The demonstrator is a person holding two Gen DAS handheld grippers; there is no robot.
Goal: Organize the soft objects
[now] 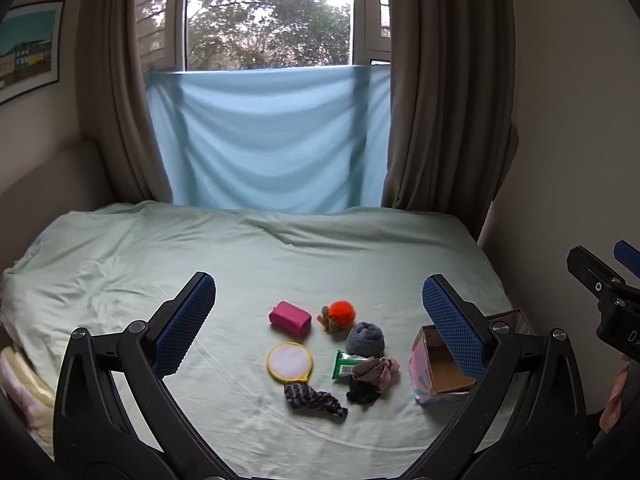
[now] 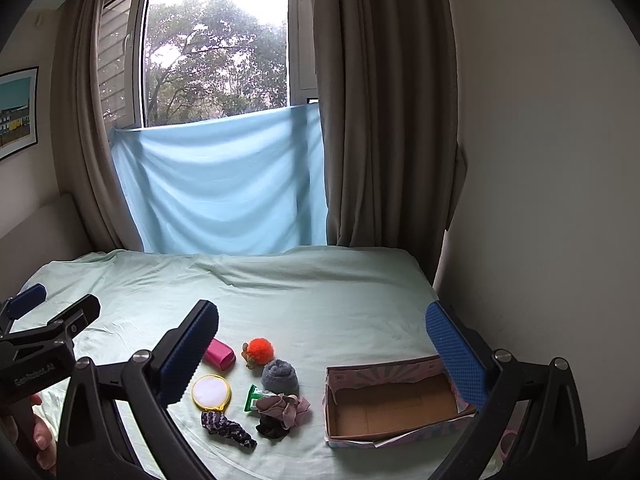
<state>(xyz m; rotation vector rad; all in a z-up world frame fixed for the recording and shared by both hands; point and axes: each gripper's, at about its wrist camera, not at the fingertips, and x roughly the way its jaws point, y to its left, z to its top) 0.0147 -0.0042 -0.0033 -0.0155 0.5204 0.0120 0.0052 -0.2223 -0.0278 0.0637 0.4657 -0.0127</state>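
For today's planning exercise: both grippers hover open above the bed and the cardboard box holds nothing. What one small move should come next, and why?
Probably lower the right gripper onto the pinkish scrunched cloth. It lies nearest the empty box, atop a black cloth, so it gives the shortest carry. Both the right and the left gripper are open and hold nothing.

A home bedroom: a bed (image 1: 160,256) under a pale green sheet stands against a window (image 1: 268,16) hung with brown curtains (image 1: 440,80) and a blue cloth (image 1: 272,140), a framed picture (image 1: 28,48) on the wall.
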